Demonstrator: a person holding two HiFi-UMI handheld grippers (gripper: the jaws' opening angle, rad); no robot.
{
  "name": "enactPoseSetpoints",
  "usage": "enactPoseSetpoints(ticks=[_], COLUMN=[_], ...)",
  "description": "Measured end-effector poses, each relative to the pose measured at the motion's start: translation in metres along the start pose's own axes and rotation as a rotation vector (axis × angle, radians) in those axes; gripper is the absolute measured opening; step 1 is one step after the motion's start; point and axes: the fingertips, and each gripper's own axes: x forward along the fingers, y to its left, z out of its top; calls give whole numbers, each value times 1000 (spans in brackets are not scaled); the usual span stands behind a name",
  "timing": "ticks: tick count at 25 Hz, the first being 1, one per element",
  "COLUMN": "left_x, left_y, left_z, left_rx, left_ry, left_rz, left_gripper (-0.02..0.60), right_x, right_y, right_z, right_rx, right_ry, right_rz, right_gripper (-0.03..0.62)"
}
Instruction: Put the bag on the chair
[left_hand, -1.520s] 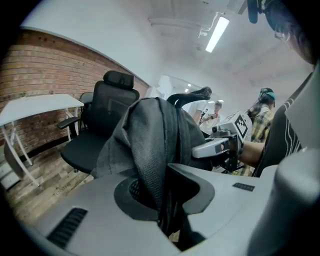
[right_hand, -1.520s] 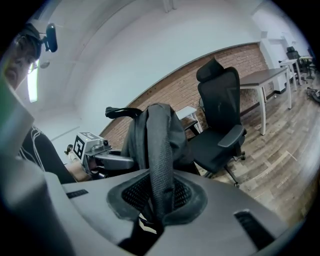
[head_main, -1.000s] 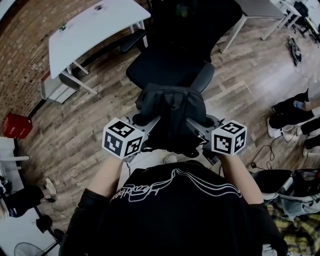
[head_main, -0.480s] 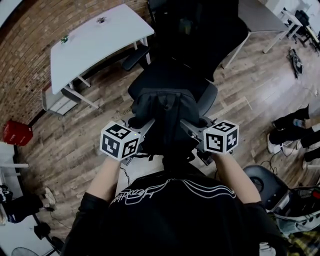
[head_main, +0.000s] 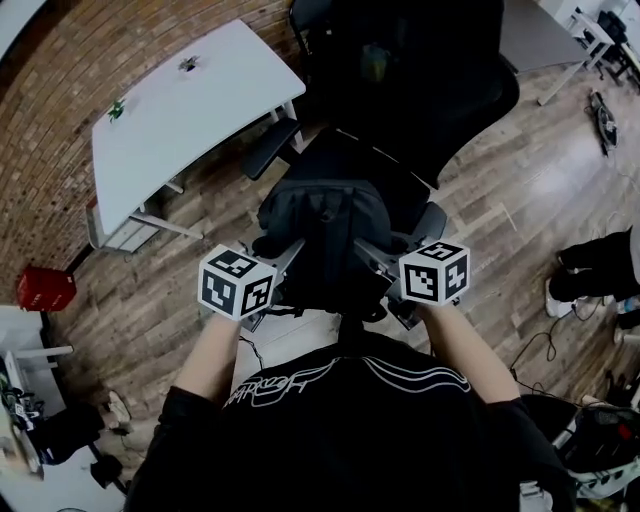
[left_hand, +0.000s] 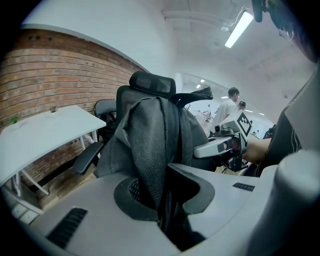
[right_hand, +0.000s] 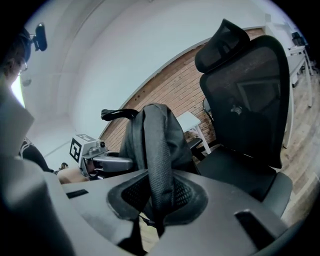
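A dark grey backpack (head_main: 322, 232) hangs between my two grippers, just in front of the black office chair (head_main: 400, 90). My left gripper (head_main: 292, 262) is shut on the bag's left shoulder strap (left_hand: 150, 160). My right gripper (head_main: 365, 255) is shut on the right strap (right_hand: 159, 175). The bag (left_hand: 150, 135) fills the middle of the left gripper view, with the chair's headrest (left_hand: 152, 84) behind it. In the right gripper view the bag (right_hand: 152, 135) sits left of the chair's mesh backrest (right_hand: 247, 100) and its seat (right_hand: 240, 172). The bag's lower part is hidden by my arms.
A white desk (head_main: 190, 100) stands against the brick wall at the upper left. A red crate (head_main: 42, 289) sits on the wood floor at the left. Another person's legs and shoes (head_main: 590, 275) are at the right, with another white desk (head_main: 545, 30) at the top right.
The bag and both grippers have come closer to the chair; the seat now lies partly under the bag. Both grips are unchanged.
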Motion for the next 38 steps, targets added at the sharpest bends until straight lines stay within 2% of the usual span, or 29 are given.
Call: enactPoseSetpoints(ticks=[7, 12, 19, 24, 30, 34, 38], left_x=[50, 83, 133, 170, 215, 236, 255], left_y=[37, 57, 82, 88, 89, 96, 106], left_z=[45, 71, 99, 116, 126, 122, 115], left_rx=[26, 45, 75, 139, 215, 291, 320], left_ry=[33, 39, 95, 127, 156, 148, 148], left_rz=[-35, -80, -207, -296, -366, -391, -397], left_gripper=[81, 81, 83, 84, 86, 89, 87], right_x=[19, 27, 35, 30, 22, 28, 39], right_y=[-54, -85, -131, -161, -201, -221, -240], right_z=[46, 73, 99, 110, 110, 103, 96], right_rx=[27, 33, 69, 84, 101, 104, 109], right_ry=[-19, -34, -48, -84, -126, -124, -96], right_rz=[-33, -91, -208, -305, -443, -502, -546], right_gripper=[58, 60, 63, 63, 72, 82, 87])
